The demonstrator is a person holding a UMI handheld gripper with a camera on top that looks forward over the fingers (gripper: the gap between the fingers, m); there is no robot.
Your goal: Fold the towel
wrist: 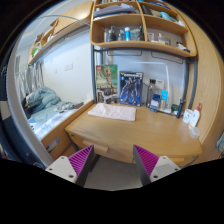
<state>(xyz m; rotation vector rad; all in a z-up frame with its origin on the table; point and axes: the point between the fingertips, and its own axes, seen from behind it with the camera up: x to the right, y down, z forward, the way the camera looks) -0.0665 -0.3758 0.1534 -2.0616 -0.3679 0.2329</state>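
Observation:
A pale pink towel [112,112] lies flat on the wooden desk [140,132], toward its back left part, well beyond my fingers. My gripper [113,160] is held in the air in front of the desk's near edge, far from the towel. Its two fingers with purple pads [82,157] stand wide apart and hold nothing; only grey floor shows between them.
Shelves [140,25] with small items hang above the desk. Posters and boxes [131,87] stand against the wall behind the towel. A bed [45,110] with bedding is at the left. Small objects [190,117] sit at the desk's right end.

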